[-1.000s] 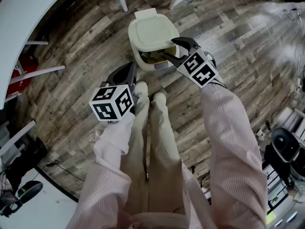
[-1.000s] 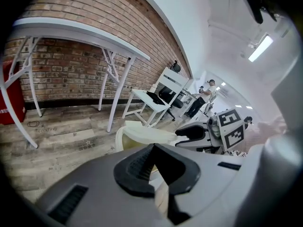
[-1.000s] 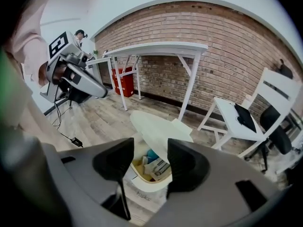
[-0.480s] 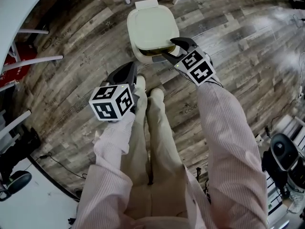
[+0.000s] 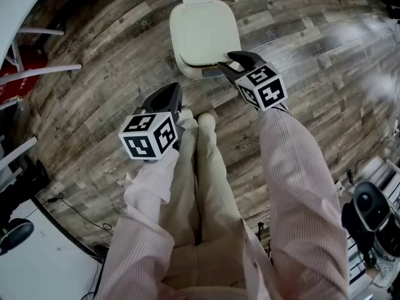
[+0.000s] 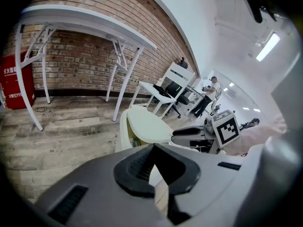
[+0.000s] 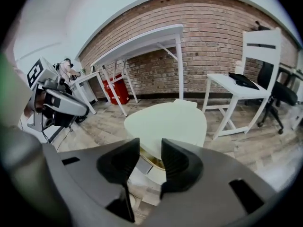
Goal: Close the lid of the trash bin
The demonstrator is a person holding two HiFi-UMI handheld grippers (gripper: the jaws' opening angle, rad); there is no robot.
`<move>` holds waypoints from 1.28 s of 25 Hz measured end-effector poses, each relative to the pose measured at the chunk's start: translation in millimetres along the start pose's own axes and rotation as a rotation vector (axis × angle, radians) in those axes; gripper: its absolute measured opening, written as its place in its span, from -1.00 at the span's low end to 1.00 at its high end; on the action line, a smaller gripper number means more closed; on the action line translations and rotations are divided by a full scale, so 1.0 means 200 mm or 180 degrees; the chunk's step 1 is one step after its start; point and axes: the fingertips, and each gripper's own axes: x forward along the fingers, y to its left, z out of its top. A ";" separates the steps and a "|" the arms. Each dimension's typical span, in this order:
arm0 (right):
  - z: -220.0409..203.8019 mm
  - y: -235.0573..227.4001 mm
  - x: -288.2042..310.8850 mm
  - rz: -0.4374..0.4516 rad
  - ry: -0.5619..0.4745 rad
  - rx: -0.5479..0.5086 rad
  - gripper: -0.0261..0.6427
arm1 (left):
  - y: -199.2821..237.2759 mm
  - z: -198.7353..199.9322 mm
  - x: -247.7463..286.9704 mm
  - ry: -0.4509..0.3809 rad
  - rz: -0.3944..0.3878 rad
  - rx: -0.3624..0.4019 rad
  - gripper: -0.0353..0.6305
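At the top centre of the head view stands one trash bin (image 5: 187,64), its single cream lid (image 5: 203,27) lowered almost flat. One right gripper (image 5: 226,64) lies at the lid's lower right edge. One left gripper (image 5: 164,97) hangs lower left of the bin, apart from it.

Seen from the left gripper view, the bin sits at centre, beyond jaws whose tips meet with nothing between them. The right gripper shows at the lid's right.

Seen from the right gripper view, the lid fills the centre, just above and past the tips. These jaws have just been closing and stand moderately apart, the pads pressing on nothing.
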 end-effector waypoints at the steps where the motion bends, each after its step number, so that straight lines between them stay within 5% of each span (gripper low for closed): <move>1: -0.01 -0.02 0.01 -0.0043 -0.0025 0.0055 -0.53 | 0.01 -0.01 0.01 0.0004 -0.0001 -0.0003 -0.91; 6: -0.08 -0.09 0.06 -0.0244 -0.0041 0.0081 -0.89 | 0.06 -0.05 0.06 0.0003 -0.0008 -0.0007 -0.91; 20: -0.22 -0.11 0.20 -0.0514 0.0198 0.0020 -0.91 | 0.11 -0.10 0.19 0.0031 -0.0058 0.0024 -0.91; 32: -0.26 -0.10 0.24 -0.0747 0.0746 -0.0144 -0.91 | 0.11 -0.11 0.24 0.0034 -0.0048 -0.0047 -0.91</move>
